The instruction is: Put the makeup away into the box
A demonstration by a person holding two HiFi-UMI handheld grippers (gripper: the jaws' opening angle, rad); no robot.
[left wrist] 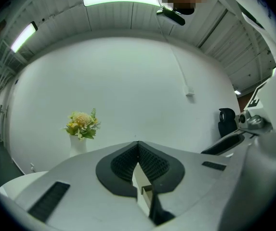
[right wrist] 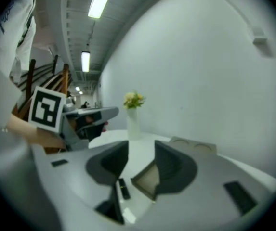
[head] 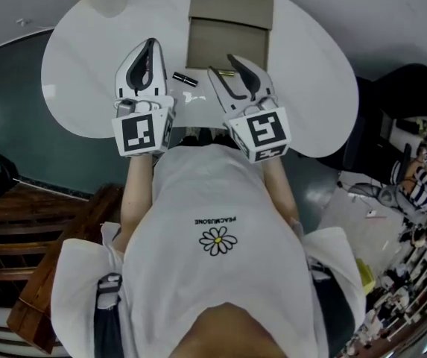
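White table [head: 302, 88] carries everything here, and a brown cardboard box [head: 228, 39] sits at its far edge with the lid folded back and the inside showing. A vase of yellow flowers [left wrist: 81, 126] stands toward the far left edge.

Both grippers hang over the near edge of the table, in front of the person. The left gripper [left wrist: 138, 146] points level, with its jaws clenched together and nothing between them. The right gripper [right wrist: 141, 148] tilts slightly down toward the tabletop. Its jaws stand apart and the pads touch nothing; only bare table, the tube and the near corner of the box show through the gap.

A slim black makeup tube [head: 185, 78] lies flat on the table between the two grippers, just outside the near left corner of the box. Close to the right gripper's tips, at the near edge of the box, is a small gold piece [head: 226, 73], too small to identify.

The step in hand looks like the reach for the black tube, which is not yet in the box. The next move calls for the right gripper to drop lower and line its open jaws across the narrow body of the tube. It would then close and carry the tube the short way over the near wall of the box. A round tube could roll if one pad lands first.
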